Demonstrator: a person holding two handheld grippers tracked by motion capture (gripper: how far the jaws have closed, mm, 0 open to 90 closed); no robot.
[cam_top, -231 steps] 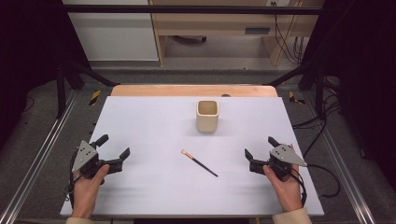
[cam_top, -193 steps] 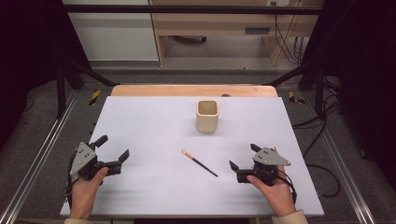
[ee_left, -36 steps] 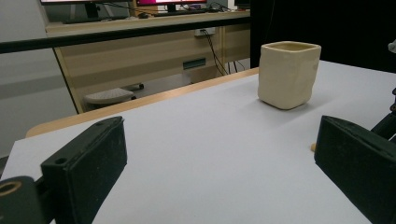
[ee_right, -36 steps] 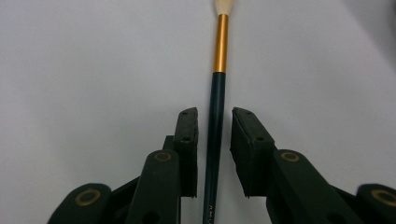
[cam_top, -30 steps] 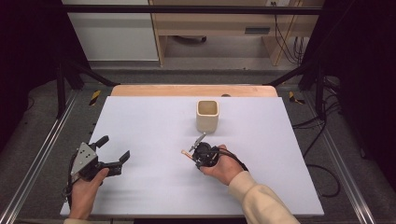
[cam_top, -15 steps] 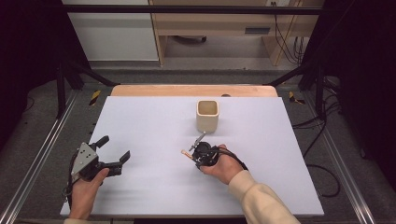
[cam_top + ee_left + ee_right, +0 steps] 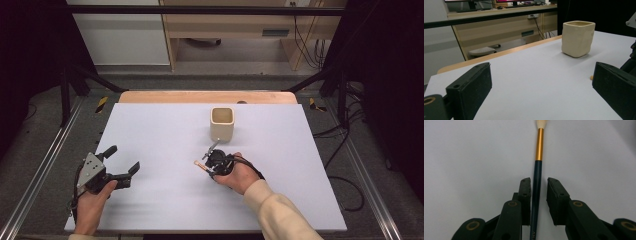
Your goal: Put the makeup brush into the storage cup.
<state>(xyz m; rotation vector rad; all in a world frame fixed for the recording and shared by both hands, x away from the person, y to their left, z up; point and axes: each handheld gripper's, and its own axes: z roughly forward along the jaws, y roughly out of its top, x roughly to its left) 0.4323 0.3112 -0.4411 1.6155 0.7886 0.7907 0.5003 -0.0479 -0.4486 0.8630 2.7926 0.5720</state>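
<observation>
The right tongs (image 7: 212, 162) have come in from the right edge of the bench (image 7: 150, 130) to its middle over the last several seconds, and now sit low over the paintbrush (image 7: 537, 177); in the last second they have barely shifted. That suggests the approach is over and the grasp itself is in hand.

The right gripper view gives what the high view cannot: the dark handle runs between the two jaws, the left one touching or nearly touching it, a visible gap on the right. So these tongs are part-open around the brush, not yet clamped. The gold ferrule and pale bristles point away beyond them.

The left tongs (image 7: 120, 172) rest wide open near the bench's left front, holding nothing. Their view shows the cream cup (image 7: 577, 37) upright, well apart from the brush.
</observation>
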